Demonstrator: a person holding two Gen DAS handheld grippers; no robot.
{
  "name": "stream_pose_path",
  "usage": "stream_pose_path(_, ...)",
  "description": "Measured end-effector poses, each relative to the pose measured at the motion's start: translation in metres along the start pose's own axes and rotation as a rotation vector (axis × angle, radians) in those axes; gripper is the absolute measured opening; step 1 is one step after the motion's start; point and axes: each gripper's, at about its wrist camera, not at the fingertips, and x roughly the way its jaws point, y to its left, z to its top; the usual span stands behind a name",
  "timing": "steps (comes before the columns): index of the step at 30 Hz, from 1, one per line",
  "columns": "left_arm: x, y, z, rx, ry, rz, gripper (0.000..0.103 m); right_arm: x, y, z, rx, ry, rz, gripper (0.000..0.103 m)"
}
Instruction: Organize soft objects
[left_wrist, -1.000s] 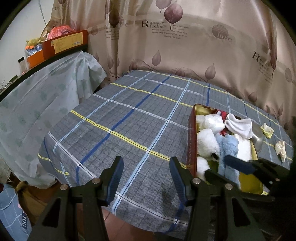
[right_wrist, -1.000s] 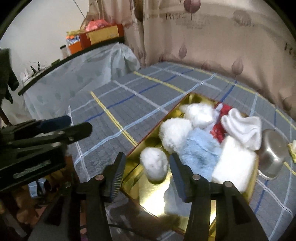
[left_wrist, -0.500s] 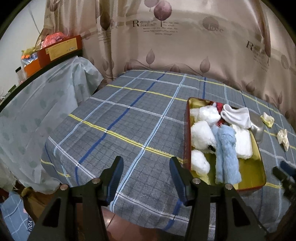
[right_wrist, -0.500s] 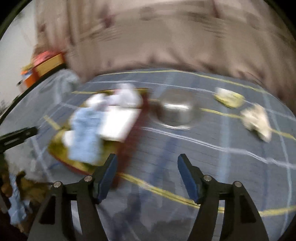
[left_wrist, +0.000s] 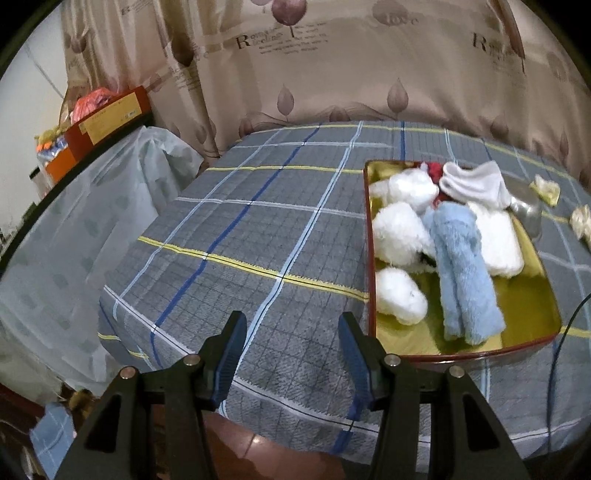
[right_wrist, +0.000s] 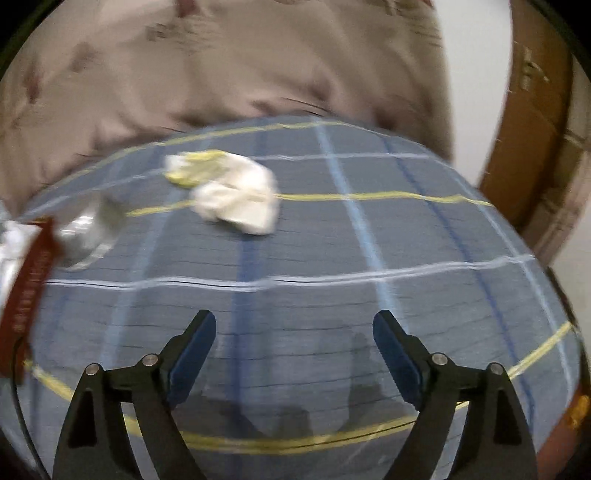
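Landmark: the red-walled tin (left_wrist: 371, 258) with its gold floor, sitting on the plaid blanket (left_wrist: 258, 236); everything below is placed from it
Inside the tin: a light blue fuzzy towel (left_wrist: 461, 273) runs lengthwise down the middle; three white fluffy rolls (left_wrist: 400, 236) sit along the wall on the picture's left; a folded white cloth (left_wrist: 496, 240) lies on the towel's other side; white socks (left_wrist: 472, 181) are draped over the far end, with a scrap of red (left_wrist: 435, 170) peeking out beside them
Just outside the tin: a shiny metal bowl (left_wrist: 526, 208) sits against the far corner, upside down by the look of it; motion blur leaves that unsure
Beyond the bowl: a pale yellow crumpled cloth (right_wrist: 195, 168) and a cream crumpled cloth (right_wrist: 236, 201) lie loose on the blanket, touching each other in the right wrist view, well apart from the tin
Left gripper (left_wrist: 291, 350): hanging over the blanket's near edge, just beside the tin's near corner; jaws part-way spread, nothing between them
Right gripper (right_wrist: 293, 343): over bare blanket on the bowl's side of the tin, the tin only a red sliver at the picture's left edge; jaws have just been opening and now stand wide, nothing between them; the two loose cloths lie ahead, not touched
Picture quality: right wrist view is smeared; fine detail there cannot be told
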Motion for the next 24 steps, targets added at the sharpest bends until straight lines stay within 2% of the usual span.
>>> stream_pose_path(1, 0.001, -0.002, -0.001, 0.010, 0.001, 0.008, 0.053, 0.005, -0.010, 0.000, 0.023, 0.009, -0.012, 0.085)
stream_pose_path(5, 0.005, -0.009, -0.003, 0.043, 0.009, 0.028, 0.053, 0.015, -0.039, 0.003, 0.130, 0.045, 0.029, 0.087)
stream_pose_path(15, -0.002, -0.032, 0.002, 0.138, -0.004, 0.083, 0.053, 0.027, -0.057, 0.011, 0.210, 0.048, 0.017, 0.087)
stream_pose_path(18, -0.013, -0.047, 0.016, 0.184, -0.034, 0.048, 0.053, 0.027, -0.056, 0.011, 0.205, 0.044, 0.037, 0.091)
stream_pose_path(21, -0.027, -0.066, 0.038, 0.226, -0.093, 0.071, 0.053, 0.026, -0.051, 0.011, 0.177, 0.040, 0.053, 0.092)
stream_pose_path(24, -0.040, -0.086, 0.065, 0.245, -0.146, 0.060, 0.054, 0.024, -0.050, 0.010, 0.170, 0.034, 0.078, 0.092)
